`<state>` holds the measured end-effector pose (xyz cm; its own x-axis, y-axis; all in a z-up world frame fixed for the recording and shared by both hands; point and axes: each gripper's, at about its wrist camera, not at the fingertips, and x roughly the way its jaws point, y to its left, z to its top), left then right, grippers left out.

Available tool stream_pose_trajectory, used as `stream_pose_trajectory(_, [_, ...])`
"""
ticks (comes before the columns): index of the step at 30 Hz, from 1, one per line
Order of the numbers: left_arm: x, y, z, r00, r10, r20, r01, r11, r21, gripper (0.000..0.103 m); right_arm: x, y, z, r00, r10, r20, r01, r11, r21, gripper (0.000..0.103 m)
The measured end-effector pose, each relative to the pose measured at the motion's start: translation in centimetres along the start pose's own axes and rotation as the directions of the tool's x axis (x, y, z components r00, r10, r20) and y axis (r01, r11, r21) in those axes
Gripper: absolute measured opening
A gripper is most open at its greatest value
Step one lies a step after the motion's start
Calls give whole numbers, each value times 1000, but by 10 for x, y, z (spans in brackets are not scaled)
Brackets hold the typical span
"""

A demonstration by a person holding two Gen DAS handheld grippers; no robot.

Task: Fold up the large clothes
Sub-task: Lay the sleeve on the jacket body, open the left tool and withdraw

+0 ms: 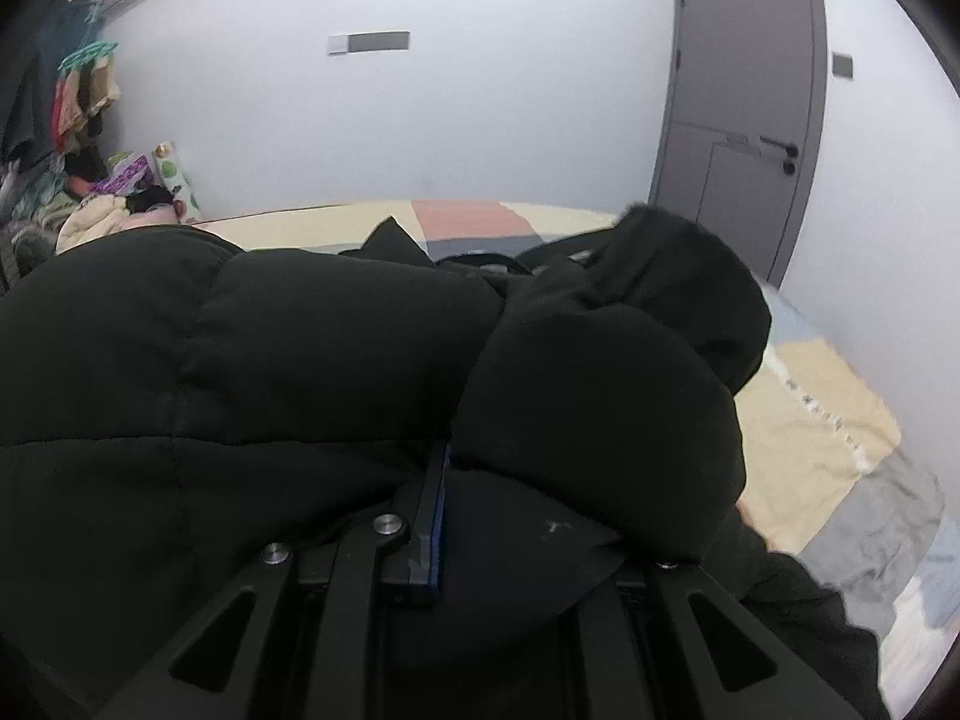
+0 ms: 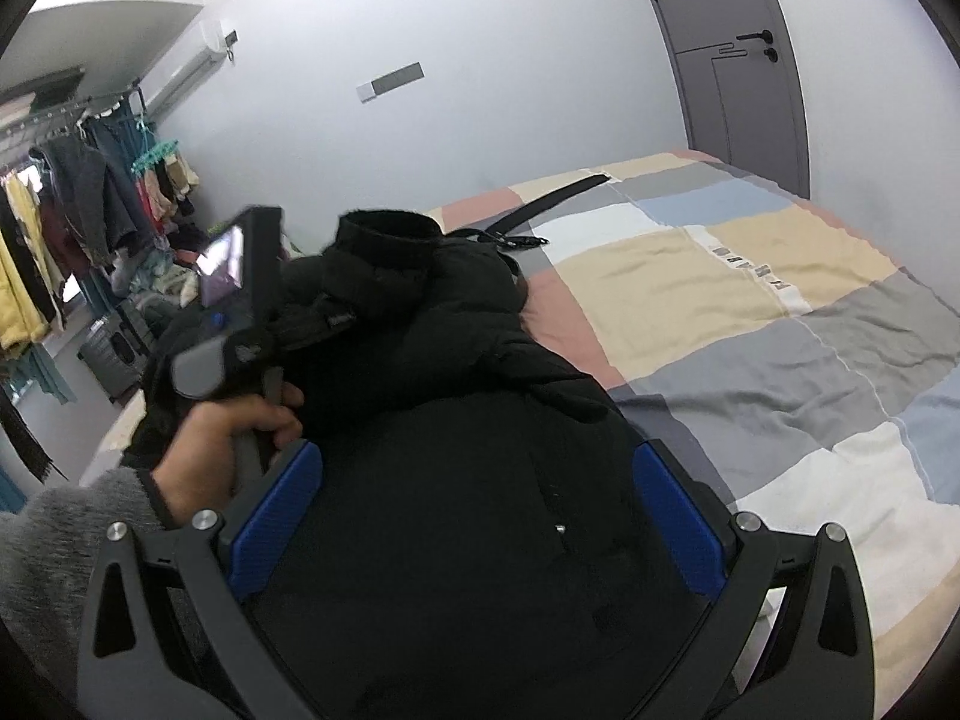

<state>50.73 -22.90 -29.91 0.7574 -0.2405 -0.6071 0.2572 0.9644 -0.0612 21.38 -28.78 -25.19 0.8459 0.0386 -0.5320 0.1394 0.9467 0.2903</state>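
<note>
The left tool [image 1: 480, 480] is clamped on a fold of the black puffer jacket [image 1: 300, 360], its blue pad buried in the padding. The right tool [image 2: 477, 516] stands apart, fingers straddling the jacket's body just ahead of it. The jacket lies bunched on the patchwork bed [image 2: 780, 312], hood [image 2: 384, 234] beyond both tools, so folding looks partway at most; smoothing and final folds remain. A black belt [image 2: 558, 195] lies farther out, possibly in the way.
</note>
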Motion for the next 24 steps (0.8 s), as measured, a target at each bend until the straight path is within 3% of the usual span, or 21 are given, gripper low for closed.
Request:
stream_pose_trajectory(8, [-43,7,13,997,73,28,-72,997,-29,18,1,6,-1,1000,-13,15,14,999,-34,103])
stream_pose_trajectory(11, [-61,6,9,996,84,27,-84,996,-4,26,-2,7,-3,999,-28,26,29,998,-51,103])
stream_pose_trajectory(14, [-81,11,7,997,78,26,-77,997,-26,46,-3,8,-5,999,-38,18,39,997,-65,103])
stream_pose_trajectory(16, [-98,14,4,995,88,49,-87,996,-31,70,-6,10,-5,999,-41,27,42,997,-68,103])
stream_pose_trajectory(18, [-116,16,2,993,94,67,-92,995,-35,78,-11,12,-5,998,-41,37,44,996,-80,103])
stream_pose_trajectory(24, [-174,33,0,989,106,101,-100,993,-64,78,-23,17,-6,997,-33,65,40,995,-96,103])
